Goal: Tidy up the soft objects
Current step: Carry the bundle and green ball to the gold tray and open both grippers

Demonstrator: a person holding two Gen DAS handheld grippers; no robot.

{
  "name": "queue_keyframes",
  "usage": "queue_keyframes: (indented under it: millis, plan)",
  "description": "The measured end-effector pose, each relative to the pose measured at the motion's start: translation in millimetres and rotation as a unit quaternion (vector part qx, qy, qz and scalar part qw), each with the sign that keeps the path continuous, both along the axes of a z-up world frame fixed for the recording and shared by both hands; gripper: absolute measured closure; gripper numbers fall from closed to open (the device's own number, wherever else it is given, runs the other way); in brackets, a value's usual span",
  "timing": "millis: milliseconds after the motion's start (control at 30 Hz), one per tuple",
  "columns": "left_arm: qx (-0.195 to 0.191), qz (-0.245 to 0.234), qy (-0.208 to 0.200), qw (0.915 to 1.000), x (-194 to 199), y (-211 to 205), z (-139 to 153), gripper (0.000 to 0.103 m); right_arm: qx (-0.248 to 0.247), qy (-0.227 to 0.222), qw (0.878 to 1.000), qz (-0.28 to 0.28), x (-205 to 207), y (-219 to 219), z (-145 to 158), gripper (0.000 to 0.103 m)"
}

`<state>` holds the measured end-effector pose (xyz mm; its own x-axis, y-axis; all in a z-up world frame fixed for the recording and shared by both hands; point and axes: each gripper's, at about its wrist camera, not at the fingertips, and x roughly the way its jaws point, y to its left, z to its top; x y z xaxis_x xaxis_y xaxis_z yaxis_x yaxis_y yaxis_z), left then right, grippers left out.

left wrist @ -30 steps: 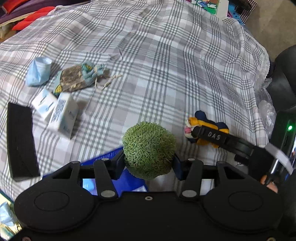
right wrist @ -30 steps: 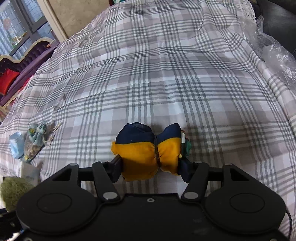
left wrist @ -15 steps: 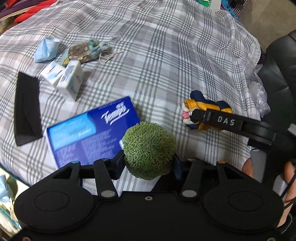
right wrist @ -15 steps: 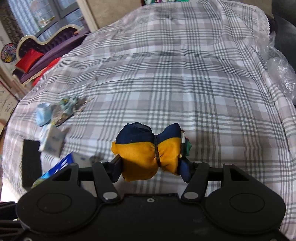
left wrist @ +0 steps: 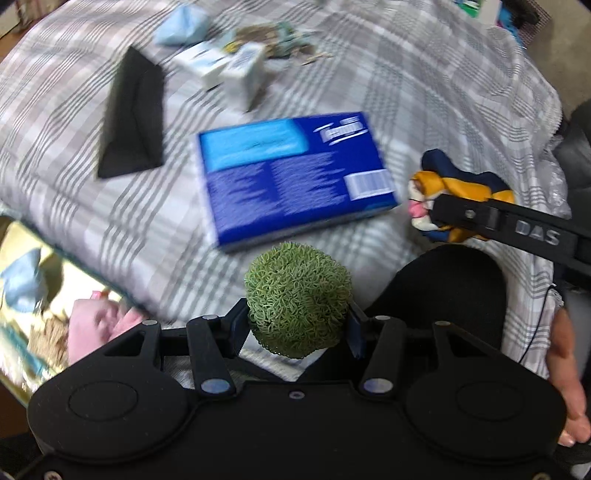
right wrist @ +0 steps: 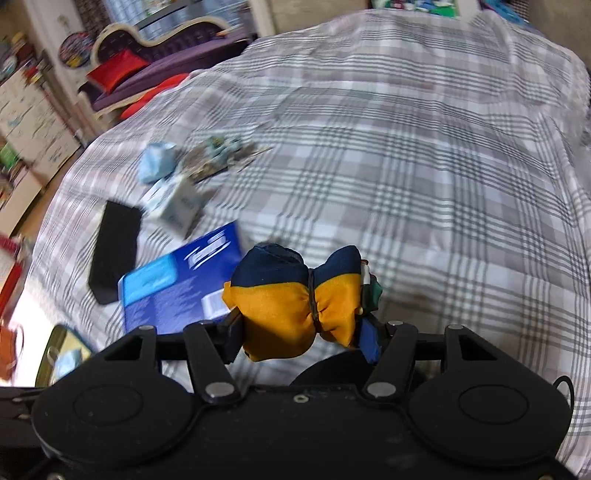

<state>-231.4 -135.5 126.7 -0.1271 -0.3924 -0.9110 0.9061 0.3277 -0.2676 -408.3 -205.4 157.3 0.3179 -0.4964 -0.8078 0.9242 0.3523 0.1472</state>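
Plaid bedspread (right wrist: 424, 155) below; left hand-held gripper (left wrist: 297, 323) clamps green ball (left wrist: 297, 297), right hand-held gripper (right wrist: 301, 332) clamps cloth bundle (right wrist: 295, 299).

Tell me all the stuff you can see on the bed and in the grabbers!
Green curly-fibre ball: one, green, clamped in the left tool.
Navy and orange tied fabric bundle: one, navy over orange, clamped in the right tool.
Blue flat tissue pack: one, blue, lying on the bed near its front edge.
Black flat foam block: one, black, left of the tissue pack.
White small tissue packets: two, white, beyond the tissue pack.
Pale blue crumpled cloth: one, light blue, far left.
Patterned drawstring pouch: one, brown and teal, beside the packets.
Grey plaid bedsheet: one, grey and white, under everything.
Left tool: one, black, shut.
Right tool: one, black, shut.
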Motion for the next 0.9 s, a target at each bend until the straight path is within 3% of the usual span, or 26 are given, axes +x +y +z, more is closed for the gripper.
queue_keyframes:
  millis: [367, 667, 900]
  plan:
    - [0.025, 0.106, 0.015, 0.9939, 60.7, 61.3, -27.4, 0.052, 0.046, 0.021, 0.991, 0.123, 65.0, 55.6, -18.9, 0.043]
    - [0.048, 0.217, 0.008, 0.9750, 144.1, 104.1, -39.0, 0.052, 0.068, 0.034, 0.971, 0.225, 153.1, 94.0, -27.6, 0.043]
    - [0.063, 0.296, 0.000, 0.9530, 217.4, 131.3, -54.0, 0.052, 0.082, 0.049, 0.957, 0.275, 218.7, 113.2, -41.7, 0.043]
